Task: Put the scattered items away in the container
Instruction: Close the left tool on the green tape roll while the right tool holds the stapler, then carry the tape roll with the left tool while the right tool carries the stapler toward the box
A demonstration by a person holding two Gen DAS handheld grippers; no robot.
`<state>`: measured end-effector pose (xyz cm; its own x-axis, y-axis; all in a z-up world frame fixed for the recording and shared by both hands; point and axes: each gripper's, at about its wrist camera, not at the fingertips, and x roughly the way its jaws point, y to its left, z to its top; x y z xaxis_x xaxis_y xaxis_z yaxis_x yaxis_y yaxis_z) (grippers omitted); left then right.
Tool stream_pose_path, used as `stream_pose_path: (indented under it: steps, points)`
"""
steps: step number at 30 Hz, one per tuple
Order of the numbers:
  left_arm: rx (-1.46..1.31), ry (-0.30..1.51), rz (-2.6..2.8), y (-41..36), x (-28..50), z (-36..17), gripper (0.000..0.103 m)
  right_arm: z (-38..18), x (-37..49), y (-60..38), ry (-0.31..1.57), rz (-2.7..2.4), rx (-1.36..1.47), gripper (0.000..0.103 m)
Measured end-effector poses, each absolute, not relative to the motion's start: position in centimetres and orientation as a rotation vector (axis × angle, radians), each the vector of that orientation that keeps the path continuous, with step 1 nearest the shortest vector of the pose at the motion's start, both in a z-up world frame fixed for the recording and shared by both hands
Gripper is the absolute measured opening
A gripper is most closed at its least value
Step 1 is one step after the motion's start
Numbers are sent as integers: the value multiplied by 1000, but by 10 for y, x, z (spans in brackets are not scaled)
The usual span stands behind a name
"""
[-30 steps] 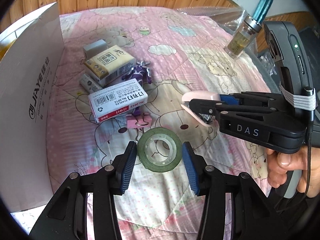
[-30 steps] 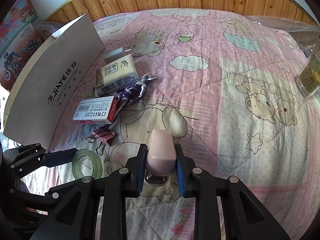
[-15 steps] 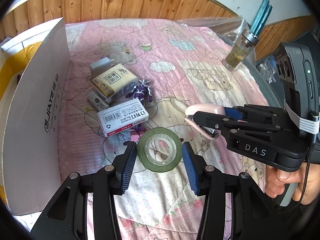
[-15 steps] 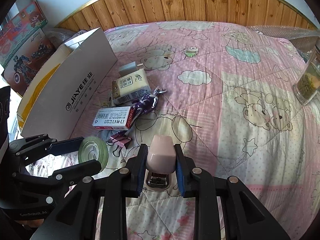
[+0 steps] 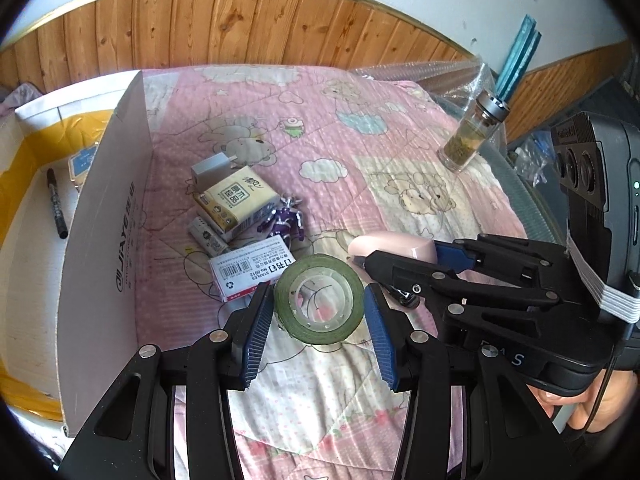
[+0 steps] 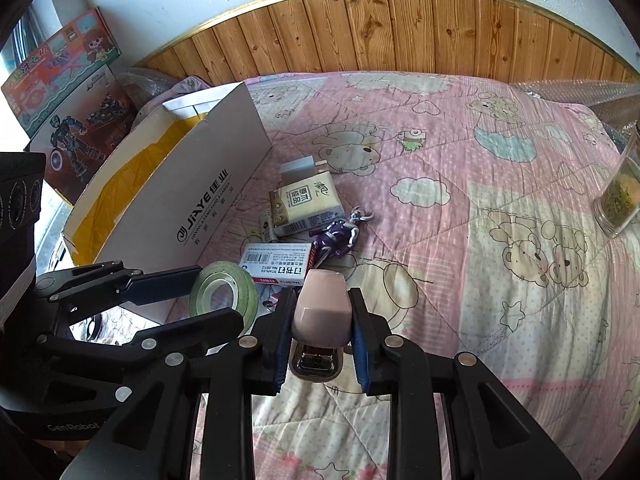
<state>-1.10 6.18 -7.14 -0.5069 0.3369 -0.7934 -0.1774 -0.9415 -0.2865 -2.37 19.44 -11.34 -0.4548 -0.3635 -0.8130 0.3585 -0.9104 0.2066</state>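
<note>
Lifted clear of the quilt (image 5: 248, 92) since a second ago: left gripper (image 5: 319, 312) spread wide around tape roll (image 5: 319, 300), right gripper (image 6: 322, 322) pinching pink stapler (image 6: 321, 312), ready for carrying to cardboard box (image 6: 160, 184).

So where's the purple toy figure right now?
In the left wrist view the purple toy figure lies on the pink quilt left of centre, between the tissue pack and the staples box.

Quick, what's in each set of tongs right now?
Left tongs: closed on the tape roll, lifted off the quilt.
Right tongs: closed on the pink stapler, also lifted.
</note>
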Motion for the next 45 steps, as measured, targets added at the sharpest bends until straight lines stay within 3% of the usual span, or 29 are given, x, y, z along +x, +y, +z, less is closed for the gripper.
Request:
stream_pose_path:
  steps: [45]
  points:
    - [-1219, -575, 2747, -79, 15, 5, 48, -28, -24, 88, -63, -2359, 1040, 27]
